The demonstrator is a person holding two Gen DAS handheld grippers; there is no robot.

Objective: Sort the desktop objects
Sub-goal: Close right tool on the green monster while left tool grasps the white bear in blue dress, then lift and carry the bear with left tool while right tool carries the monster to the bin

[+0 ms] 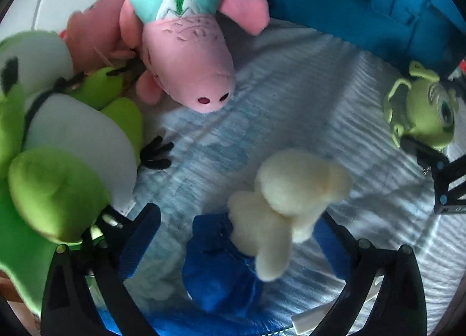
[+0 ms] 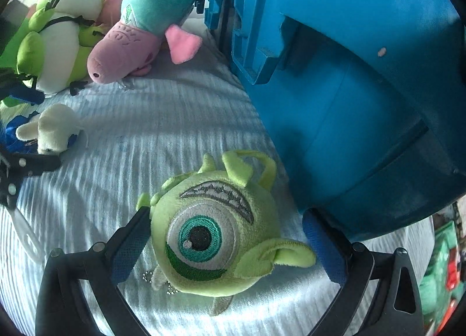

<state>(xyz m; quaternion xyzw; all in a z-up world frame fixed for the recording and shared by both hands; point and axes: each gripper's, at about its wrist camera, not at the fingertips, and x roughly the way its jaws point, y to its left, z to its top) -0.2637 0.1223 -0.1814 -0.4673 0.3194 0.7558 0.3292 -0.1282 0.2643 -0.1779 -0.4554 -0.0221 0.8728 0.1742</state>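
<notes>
Your right tongs (image 2: pixel 227 245) are spread wide around the one-eyed green plush (image 2: pixel 209 237), which lies on the white ribbed cloth (image 2: pixel 174 120). The blue pad at 9 o'clock touches the plush's side; the pad at 3 o'clock stands just clear of its arm. A blue plastic crate (image 2: pixel 364 88) fills the view from 12 to 3 o'clock, just beyond the plush.

Your left tongs (image 1: pixel 241 237) are also spread, with the small cream plush (image 1: pixel 288 199) between them in the left wrist view, lying over something blue that I cannot identify. Whether either pad touches it, I cannot tell. At 11 o'clock lies the pink pig plush in a teal shirt (image 1: pixel 186 53), snout pointing toward your tongs. At 9 o'clock the green-and-white frog plush (image 1: pixel 67 143) rests against the pig. The one-eyed green plush (image 1: pixel 422 111) shows at 3 o'clock, with your right tongs just below it.
</notes>
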